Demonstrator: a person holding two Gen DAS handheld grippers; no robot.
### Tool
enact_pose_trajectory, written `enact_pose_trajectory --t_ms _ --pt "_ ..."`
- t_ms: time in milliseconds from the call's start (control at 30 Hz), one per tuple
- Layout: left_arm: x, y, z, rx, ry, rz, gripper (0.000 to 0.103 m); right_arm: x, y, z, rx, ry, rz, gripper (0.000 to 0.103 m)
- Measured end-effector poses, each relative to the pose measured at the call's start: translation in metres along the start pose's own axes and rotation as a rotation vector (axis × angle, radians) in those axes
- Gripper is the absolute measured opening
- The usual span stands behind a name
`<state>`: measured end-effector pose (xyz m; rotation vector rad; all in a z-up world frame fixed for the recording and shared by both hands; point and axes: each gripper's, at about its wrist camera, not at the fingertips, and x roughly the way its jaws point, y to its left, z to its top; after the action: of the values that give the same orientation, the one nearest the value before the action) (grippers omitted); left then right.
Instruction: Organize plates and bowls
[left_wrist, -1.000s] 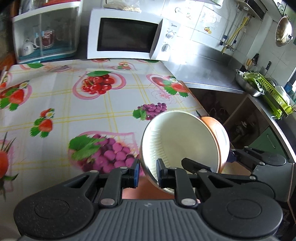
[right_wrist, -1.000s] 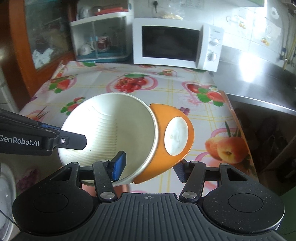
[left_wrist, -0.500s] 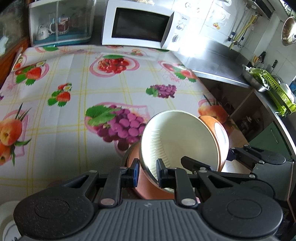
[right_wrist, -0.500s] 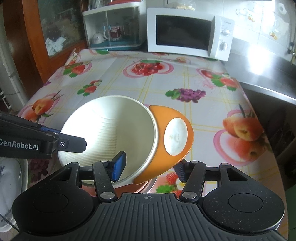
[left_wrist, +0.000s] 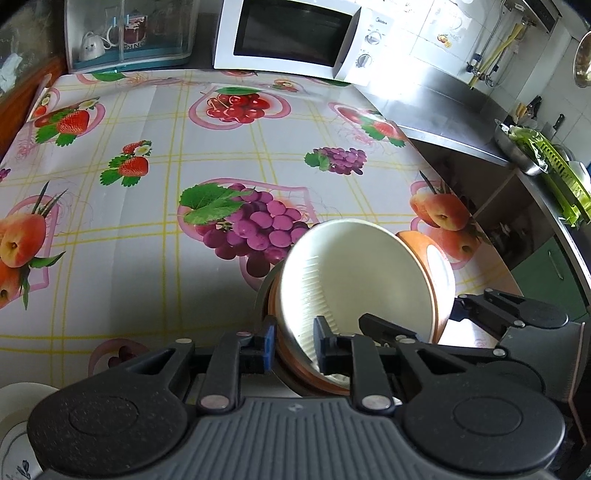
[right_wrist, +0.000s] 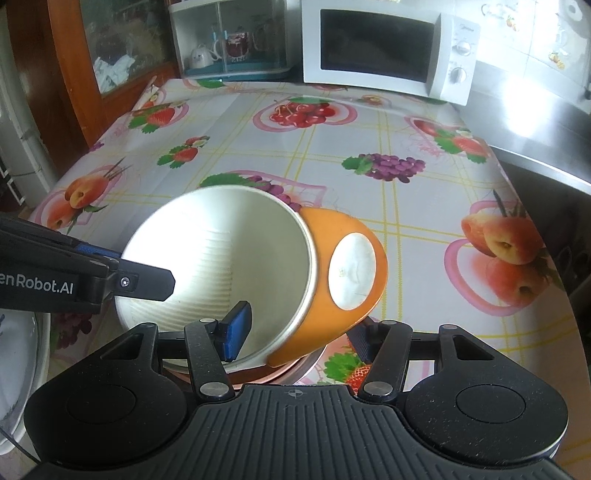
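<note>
An orange bowl with a cream inside (left_wrist: 362, 273) (right_wrist: 229, 258) is held tilted on its side over the table's near edge. My left gripper (left_wrist: 293, 343) is shut on its rim, one pad inside and one outside. My right gripper (right_wrist: 295, 336) is shut on the opposite wall, the blue pad (right_wrist: 236, 330) inside and the other finger under the orange outside. Below the bowl lies a second brownish-orange dish (left_wrist: 295, 365) (right_wrist: 280, 373), mostly hidden.
The table has a fruit-print cloth (left_wrist: 147, 206). A white microwave (left_wrist: 295, 37) and a glass-front cabinet (left_wrist: 125, 33) stand at the back. A white plate (left_wrist: 14, 424) (right_wrist: 18, 369) lies at the near left. A steel counter with a green rack (left_wrist: 561, 173) is on the right.
Both grippers have pulled back toward the near edge and lowered with the bowl. The dish beneath the bowl has come into view.
</note>
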<state>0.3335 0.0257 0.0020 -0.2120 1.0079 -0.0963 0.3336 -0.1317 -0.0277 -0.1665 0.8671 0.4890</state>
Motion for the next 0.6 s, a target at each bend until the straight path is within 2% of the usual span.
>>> enact_pose_trajectory --t_ms 367,467,600 --pt "0.0025 -0.0029 0.0037 0.017 -0.003 -0.011 0.027 0.0038 -0.0004 -0.0023 0.01 0.009 0.01 0.06" --pt "0.0023 -0.0029 0.0042 0.016 -0.005 -0.007 0.038 0.0023 -0.0006 -0.0039 0.018 0.001 0.014 0.062" --pt "0.0021 0.0019 0.0058 0.002 -0.013 -0.006 0.043 -0.0014 -0.0038 -0.0063 0.048 -0.011 0.019 0.07"
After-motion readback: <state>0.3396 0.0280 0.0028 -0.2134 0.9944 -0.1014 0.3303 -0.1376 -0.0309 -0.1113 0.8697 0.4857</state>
